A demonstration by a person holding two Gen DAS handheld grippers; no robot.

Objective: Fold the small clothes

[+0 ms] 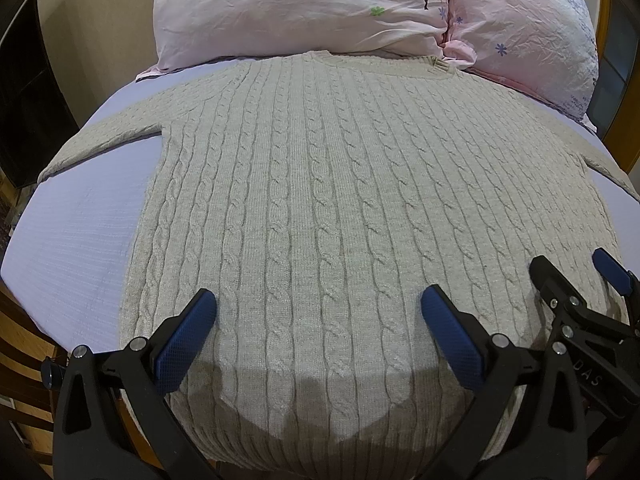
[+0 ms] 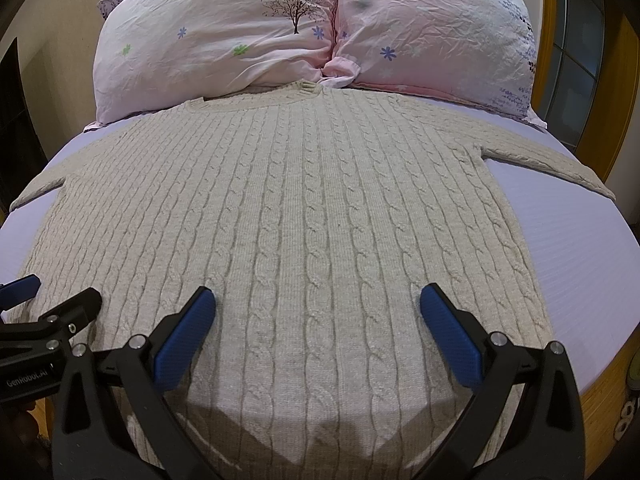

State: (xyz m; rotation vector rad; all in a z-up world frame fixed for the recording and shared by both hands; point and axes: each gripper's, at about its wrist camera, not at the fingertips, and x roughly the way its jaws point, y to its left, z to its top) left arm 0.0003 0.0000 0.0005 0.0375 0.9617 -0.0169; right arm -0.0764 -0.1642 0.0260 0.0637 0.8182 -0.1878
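A grey cable-knit sweater [image 1: 320, 184] lies spread flat on the bed [image 1: 80, 240], its neckline up against the two pink pillows [image 1: 304, 12] at the head edge and its hem hanging toward the foot edge nearest the cameras. One sleeve [image 1: 104, 136] stretches out to the bed's left edge, the other sleeve [image 2: 548, 164] to the right edge; both lie straight and unfolded, so by the look of it no fold has been made yet.

The left gripper [image 1: 318, 316] hovers over the lower part of the body panel, its blue fingers [image 1: 188, 336] spread wide with nothing between them. The right gripper [image 2: 316, 316] hangs just beside it over the same region, its fingers [image 2: 448, 336] equally wide apart and empty. Whether the fingertips touch the knit cannot be told.

The sweater looks thick, soft and fairly heavy for a garment; it will likely drape and sag rather than hold a crease, and the chunky cables should give the textured fingers good grip. A pinch through a single layer may stretch the knit, so the sensible holds are probably the cuff and shoulder seam of a sleeve, or the two hem corners, lifting both at once.
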